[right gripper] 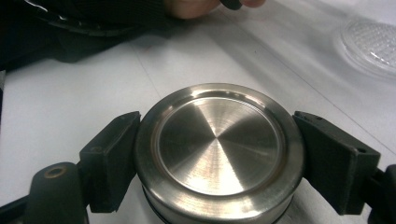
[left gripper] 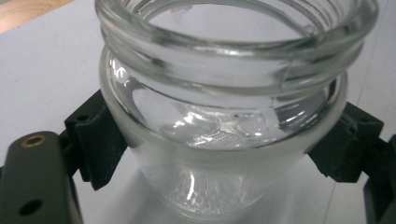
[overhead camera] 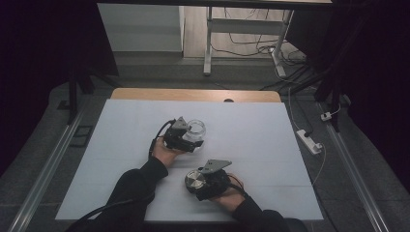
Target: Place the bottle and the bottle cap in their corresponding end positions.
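Glass jar [left gripper: 224, 121] first: clear and thick-walled, with a rounded belly that narrows to a heavy threaded neck and a wide open mouth. Its walls are smooth and throw bright glints, and a fine bumpy pattern shows through the base. It sits between the two black blocky pads of the left tool [overhead camera: 186, 140], which press on its belly from either side, so that tool is clamped on the jar. In the high view the jar [overhead camera: 196, 130] stands on the counter [overhead camera: 261, 140] just beyond the left hand [overhead camera: 164, 152], its mouth facing up.

Nearer the person, the right tool [overhead camera: 203, 182] grips a round metal lid [right gripper: 219, 149]. The lid is brushed steel with a fan-shaped sheen, a shallow raised rim around a flat sunken centre, and a straight side wall with a dark edge at its foot. The matte black pads [right gripper: 109, 158] of the right tool touch its side wall left and right, closed on it. In the high view the lid [overhead camera: 195, 180] lies flat and face up just past the right hand [overhead camera: 229, 195], well apart from the jar.

The counter is covered by a pale, matte sheet, with a strip of bare wood along its far edge. Both tools carry a grey three-cornered plate on top and a black cable.
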